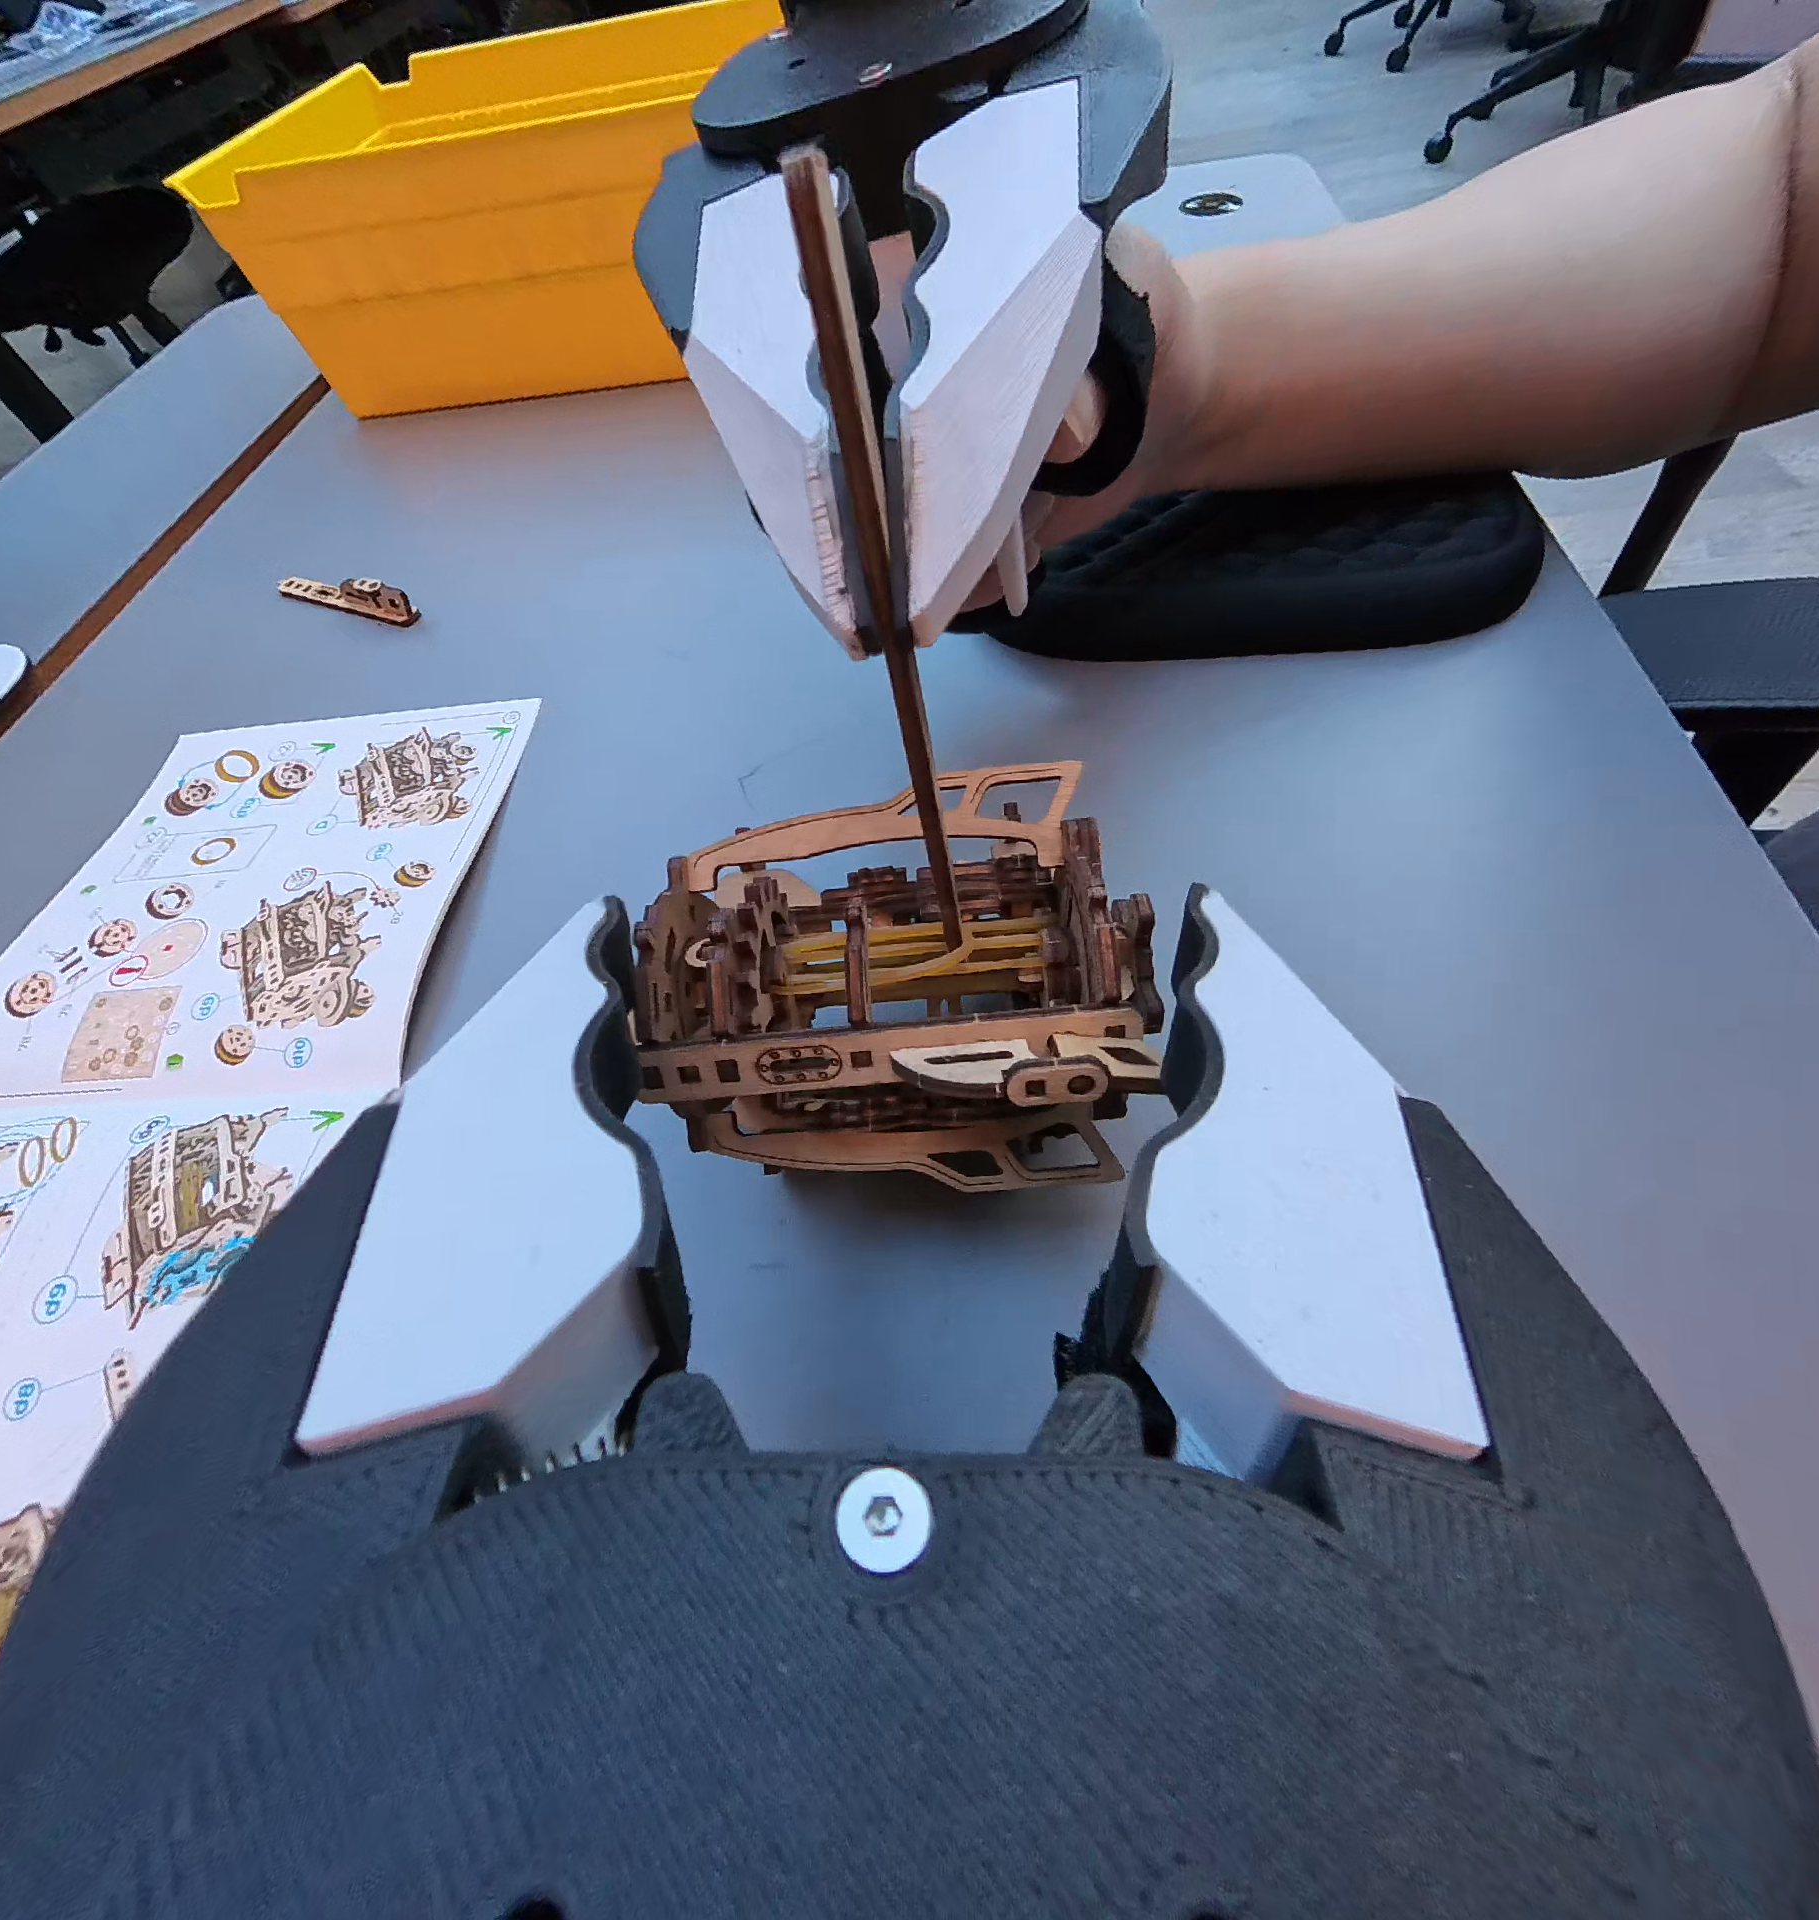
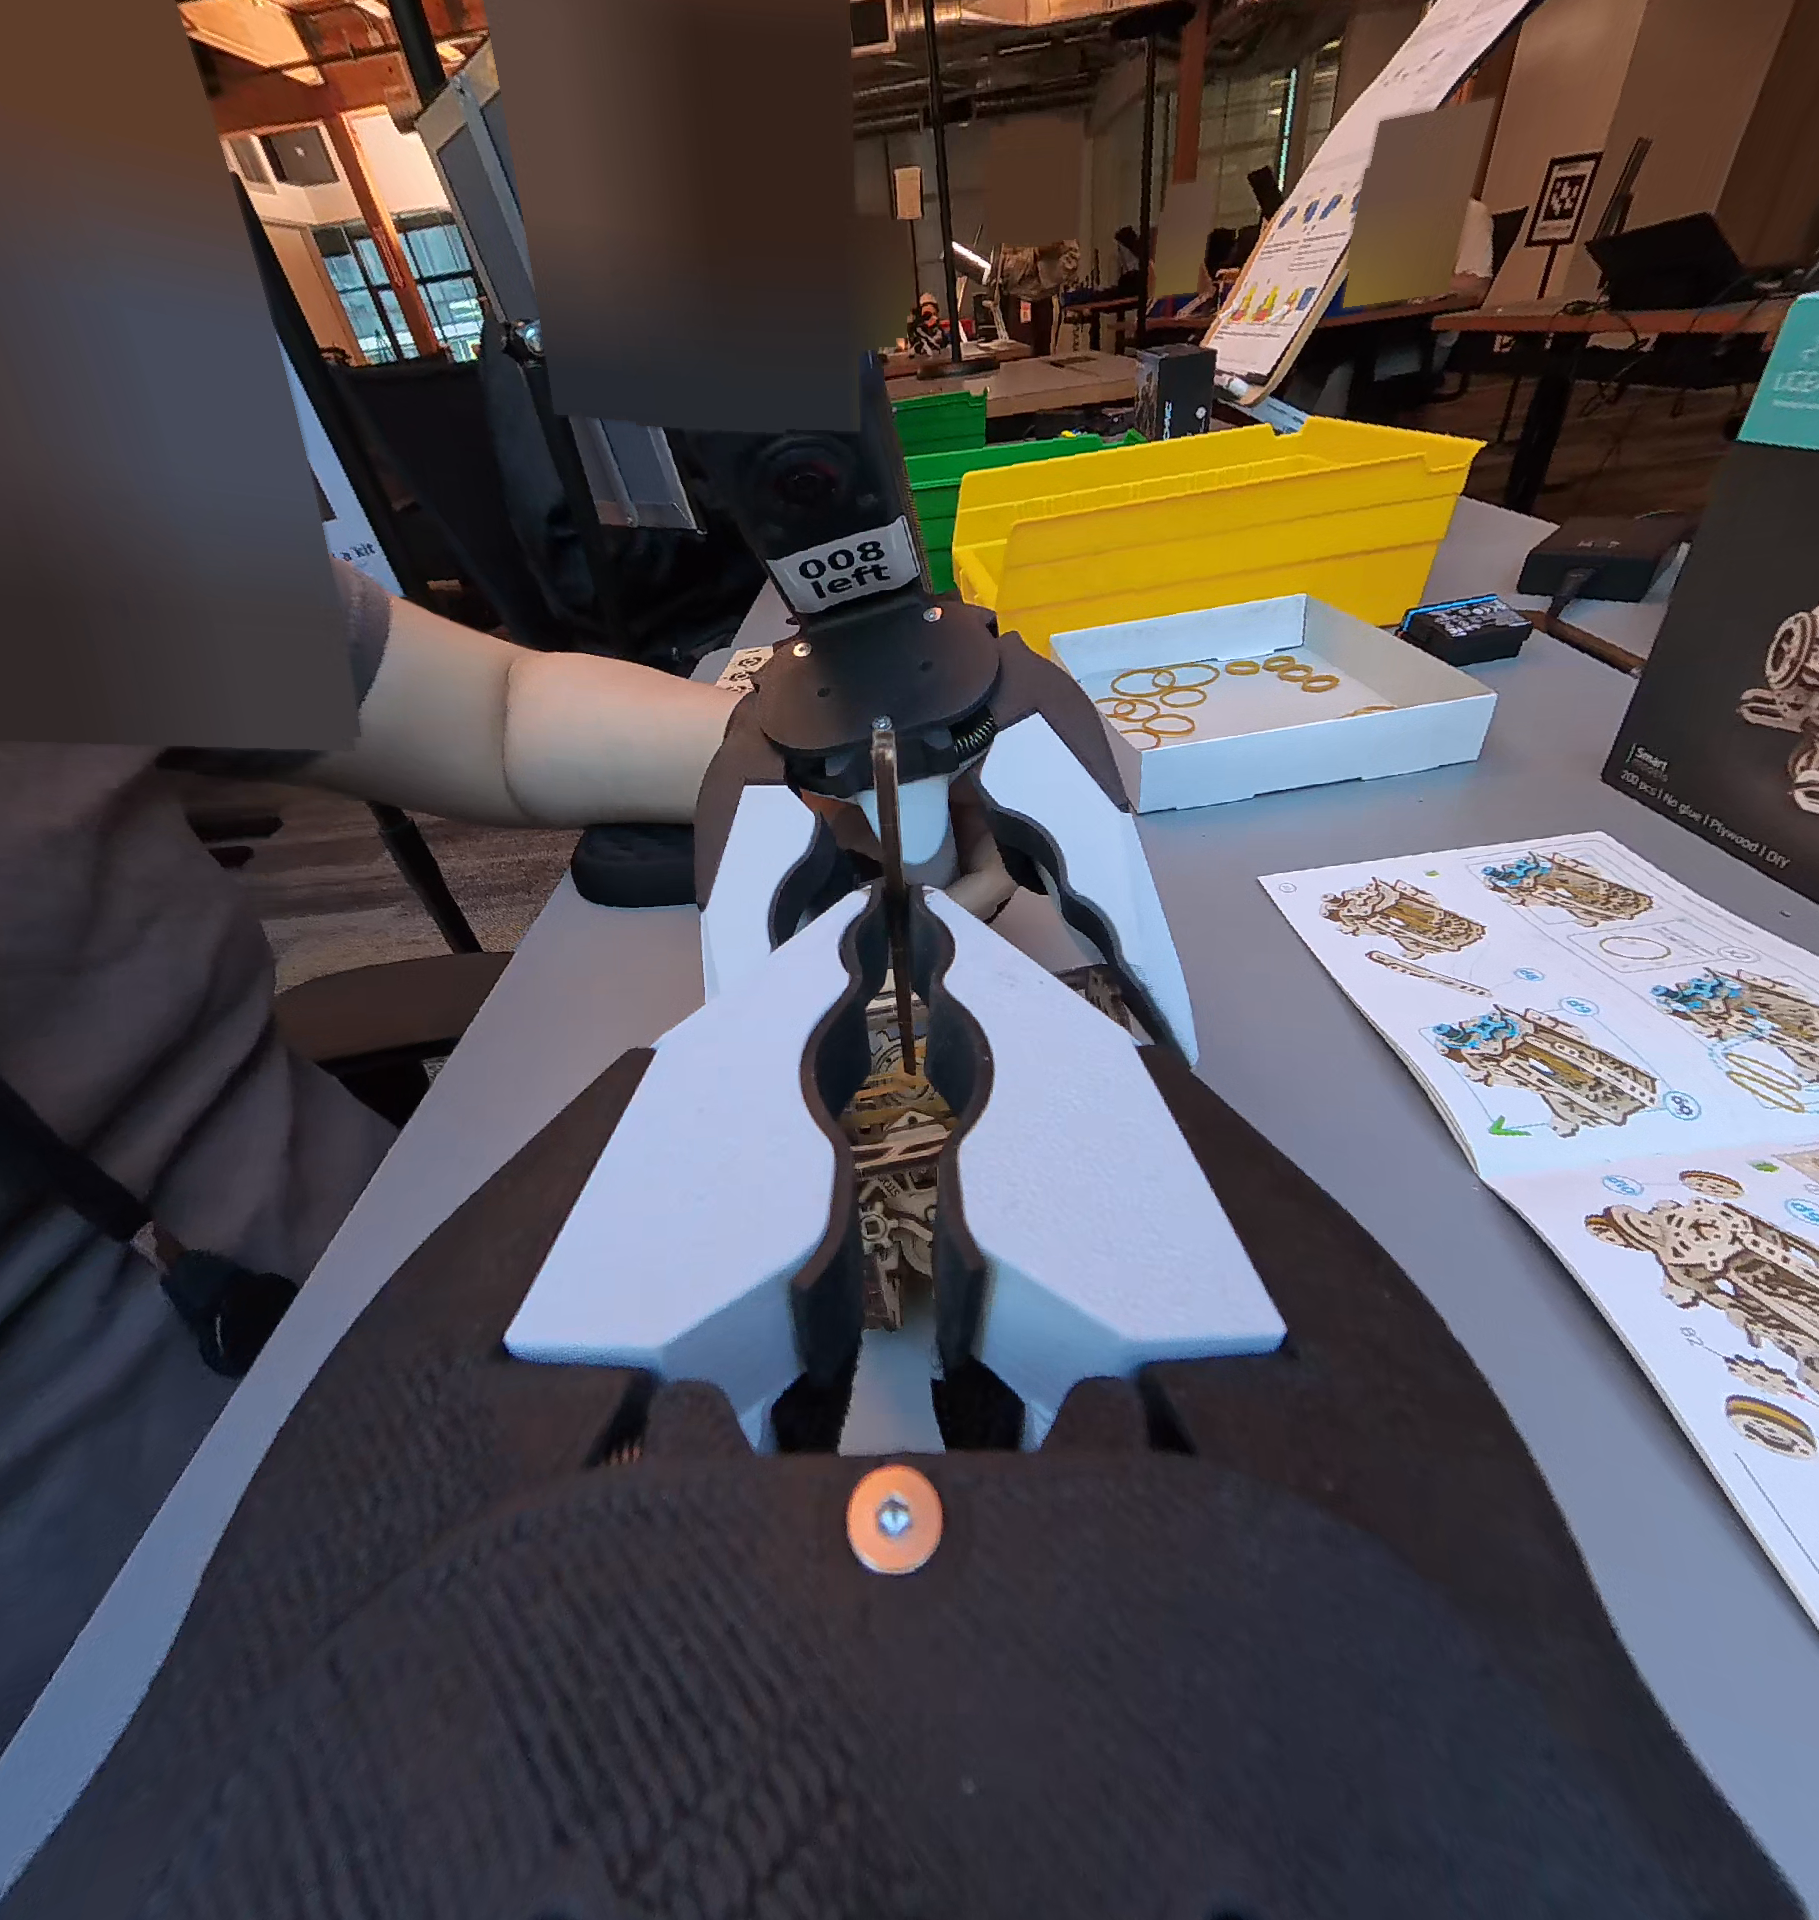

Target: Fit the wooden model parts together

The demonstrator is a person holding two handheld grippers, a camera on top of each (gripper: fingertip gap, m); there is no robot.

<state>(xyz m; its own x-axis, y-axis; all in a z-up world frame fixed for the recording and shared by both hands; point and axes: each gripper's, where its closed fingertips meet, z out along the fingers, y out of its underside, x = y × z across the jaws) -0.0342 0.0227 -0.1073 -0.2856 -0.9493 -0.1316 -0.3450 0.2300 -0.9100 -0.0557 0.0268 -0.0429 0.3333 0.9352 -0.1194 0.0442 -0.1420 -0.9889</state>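
The wooden model stands on the grey table, with yellow rubber bands stretched inside it. My left gripper brackets the model, its pads touching both sides. My right gripper comes in from above, shut on a thin wooden stick. The stick's lower end reaches into the model and pulls on a rubber band. In the right wrist view the right gripper pinches the stick. The model shows only through the gap between the fingers there, with the left gripper's fingers behind.
A yellow bin stands at the back. Instruction sheets lie left of the model, with a loose wooden piece beyond them. A black wrist pad lies under a person's arm. A white tray of rubber bands and a kit box stand nearby. Left tips to right tips: about 6 centimetres.
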